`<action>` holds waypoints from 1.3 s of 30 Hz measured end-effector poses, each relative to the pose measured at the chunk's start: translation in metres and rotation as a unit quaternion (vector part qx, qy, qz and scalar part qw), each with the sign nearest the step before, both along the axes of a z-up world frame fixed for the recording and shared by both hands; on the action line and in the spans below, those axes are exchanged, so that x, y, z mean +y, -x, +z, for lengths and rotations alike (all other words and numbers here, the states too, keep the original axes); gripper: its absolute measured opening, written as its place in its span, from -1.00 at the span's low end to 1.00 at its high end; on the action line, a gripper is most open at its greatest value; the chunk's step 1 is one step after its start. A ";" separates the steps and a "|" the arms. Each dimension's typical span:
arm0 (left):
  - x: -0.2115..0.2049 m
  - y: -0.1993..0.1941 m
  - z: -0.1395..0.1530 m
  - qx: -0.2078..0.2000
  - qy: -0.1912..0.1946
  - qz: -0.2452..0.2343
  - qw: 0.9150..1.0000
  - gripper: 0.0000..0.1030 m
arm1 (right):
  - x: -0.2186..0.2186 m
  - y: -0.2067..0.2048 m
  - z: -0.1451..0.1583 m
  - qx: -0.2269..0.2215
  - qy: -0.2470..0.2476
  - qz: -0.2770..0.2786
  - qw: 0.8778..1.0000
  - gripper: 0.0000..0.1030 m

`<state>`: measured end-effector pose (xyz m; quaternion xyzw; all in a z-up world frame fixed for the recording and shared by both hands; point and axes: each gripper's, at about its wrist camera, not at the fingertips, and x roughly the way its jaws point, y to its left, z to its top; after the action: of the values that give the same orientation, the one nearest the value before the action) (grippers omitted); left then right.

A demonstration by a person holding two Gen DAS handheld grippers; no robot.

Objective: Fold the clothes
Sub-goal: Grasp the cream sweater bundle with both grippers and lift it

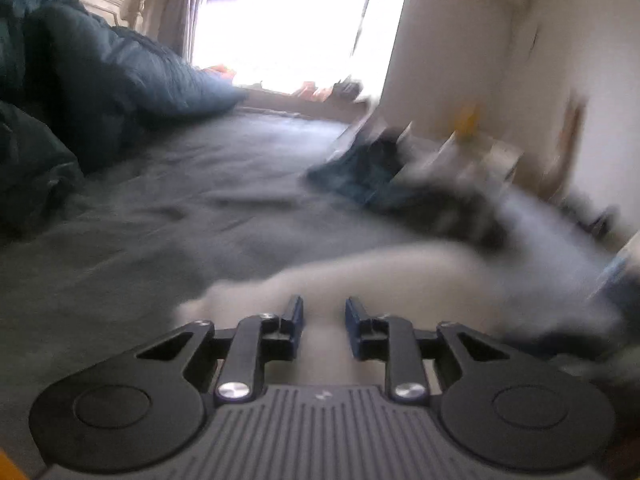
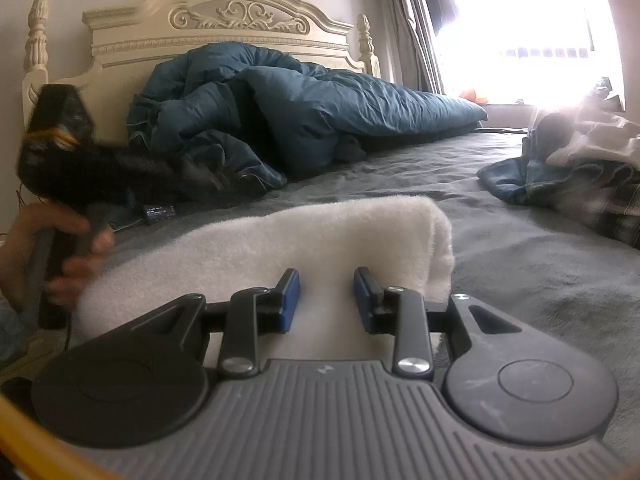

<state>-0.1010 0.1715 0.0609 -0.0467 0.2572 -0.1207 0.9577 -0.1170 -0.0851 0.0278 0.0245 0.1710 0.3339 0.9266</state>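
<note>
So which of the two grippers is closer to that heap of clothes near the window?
Right. The right gripper sits at the towel's folded end facing the clothes heap; the left gripper is over at the far end.

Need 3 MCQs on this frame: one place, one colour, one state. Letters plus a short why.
1. Where is the pile of unfolded clothes relative to the white towel?
A. left
B. right
C. underneath

2. What colour is the duvet bunched at the headboard?
A. teal-blue
B. red
C. white

3. How is the right claw set?
A. shut on the duvet
B. open over the towel
C. out of view

Answers: B, the pile sits toward the right edge of the right wrist view; A, the bunched duvet is teal-blue; B, its jaws stand apart with the towel showing between them.
</note>
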 end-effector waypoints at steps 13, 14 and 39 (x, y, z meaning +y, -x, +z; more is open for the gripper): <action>0.125 0.015 -0.008 0.069 0.290 0.083 0.951 0.17 | -0.026 -0.006 0.024 0.023 -0.026 0.007 0.999 -0.40; 0.128 0.012 -0.014 0.082 0.308 0.081 0.944 0.21 | -0.031 -0.008 0.030 0.019 -0.028 -0.003 0.999 -0.39; 0.057 -0.087 -0.052 0.208 0.307 -0.026 0.928 1.00 | -0.074 -0.184 -0.032 0.316 -0.228 0.109 0.915 0.40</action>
<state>-0.0139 0.2288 0.0091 -0.3557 0.4019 -0.2065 0.8181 0.0674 -0.1591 -0.0041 0.3205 0.3759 0.4372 0.7515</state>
